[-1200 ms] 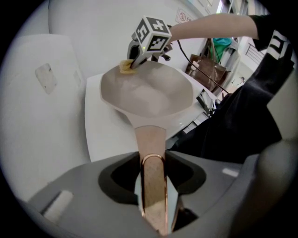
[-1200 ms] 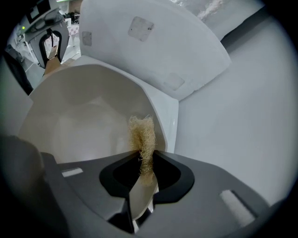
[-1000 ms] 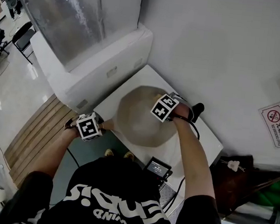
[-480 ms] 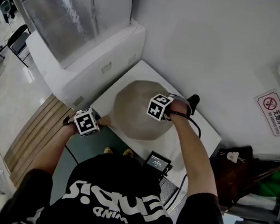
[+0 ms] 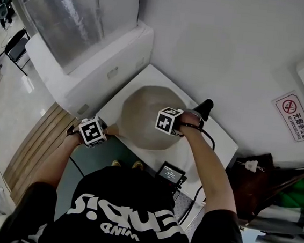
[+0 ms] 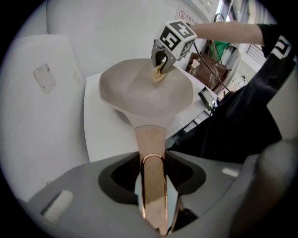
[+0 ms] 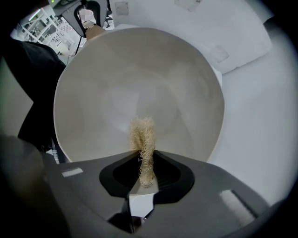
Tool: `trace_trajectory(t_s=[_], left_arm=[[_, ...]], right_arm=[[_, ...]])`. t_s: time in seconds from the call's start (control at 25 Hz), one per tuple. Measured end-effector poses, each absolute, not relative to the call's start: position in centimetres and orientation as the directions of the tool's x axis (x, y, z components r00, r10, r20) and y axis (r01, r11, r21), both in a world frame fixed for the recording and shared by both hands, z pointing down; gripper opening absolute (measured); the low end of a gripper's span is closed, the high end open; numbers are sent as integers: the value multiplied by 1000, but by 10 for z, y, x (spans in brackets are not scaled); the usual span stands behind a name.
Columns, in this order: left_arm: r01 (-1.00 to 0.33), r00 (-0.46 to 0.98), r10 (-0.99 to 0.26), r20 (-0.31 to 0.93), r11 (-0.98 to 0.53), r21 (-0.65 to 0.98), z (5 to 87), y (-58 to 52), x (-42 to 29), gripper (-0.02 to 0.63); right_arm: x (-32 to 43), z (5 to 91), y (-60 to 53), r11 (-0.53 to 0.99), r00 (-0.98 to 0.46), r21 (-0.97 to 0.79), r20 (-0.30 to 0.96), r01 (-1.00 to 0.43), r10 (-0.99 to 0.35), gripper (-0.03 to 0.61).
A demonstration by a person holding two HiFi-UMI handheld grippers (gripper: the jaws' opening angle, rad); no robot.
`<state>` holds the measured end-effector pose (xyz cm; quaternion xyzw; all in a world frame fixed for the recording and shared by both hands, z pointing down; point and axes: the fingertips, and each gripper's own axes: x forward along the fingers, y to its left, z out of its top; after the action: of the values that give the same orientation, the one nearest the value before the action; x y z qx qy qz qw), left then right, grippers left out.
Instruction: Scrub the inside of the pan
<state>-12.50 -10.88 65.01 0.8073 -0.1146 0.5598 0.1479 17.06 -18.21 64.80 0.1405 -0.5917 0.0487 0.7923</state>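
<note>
Pan (image 7: 139, 79), pale and matte inside, wide and shallow, resting flat on the white surface (image 5: 214, 143) close to the corner of the room; its long copper-toned handle (image 6: 150, 139) projects past the near edge of the surface toward me. I judge the pan to be rigid and of moderate weight, with a smooth coating that offers little friction, so that sideways scrubbing pressure would tend to slide or swivel it on the equally smooth surface. The handle is therefore the proper place to take hold: it is slim, stiff and glossy, best pinched across its flat faces some way along its length, where a grip can resist twisting. My left claw (image 6: 153, 200) does this now, pressed onto the handle from both sides. The scrubber (image 7: 142, 137), a tuft of pale, coarse fibres, looks light, soft and springy; it should flatten under load, so it is best gripped at its root with a free end left to work. My right claw (image 7: 144, 174) pinches it so, pointing steeply down, the free end reaching the pan's inner floor and apparently touching it.
</note>
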Motion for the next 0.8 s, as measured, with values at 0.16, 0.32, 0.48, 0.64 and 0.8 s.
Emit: trace_trajectory(t_s=[0.16,0.32,0.48,0.64,0.8], left_arm=[[-351,350,-22,937,-930,109,654,-110,-126,163],[-349,356,-21,934,-930,112,654,-110,-124,163],[-347,352,-23,936,-932,107,653,-110,-124,163],[-348,341,-20,940,-931,107,653,-111,-125,163],[-345,343,-16,939,-932,110,653,-111,-124,163]], right_arm=[[166,649,-165,963,289,107,957,-247,-33,74],[161,649,-149,963,273,55,962,-264,20,74],[153,648,-135,960,243,0,967,-278,71,74],[140,649,-124,953,202,-68,971,-295,131,74],[129,639,-114,948,189,-95,969,-305,158,74]])
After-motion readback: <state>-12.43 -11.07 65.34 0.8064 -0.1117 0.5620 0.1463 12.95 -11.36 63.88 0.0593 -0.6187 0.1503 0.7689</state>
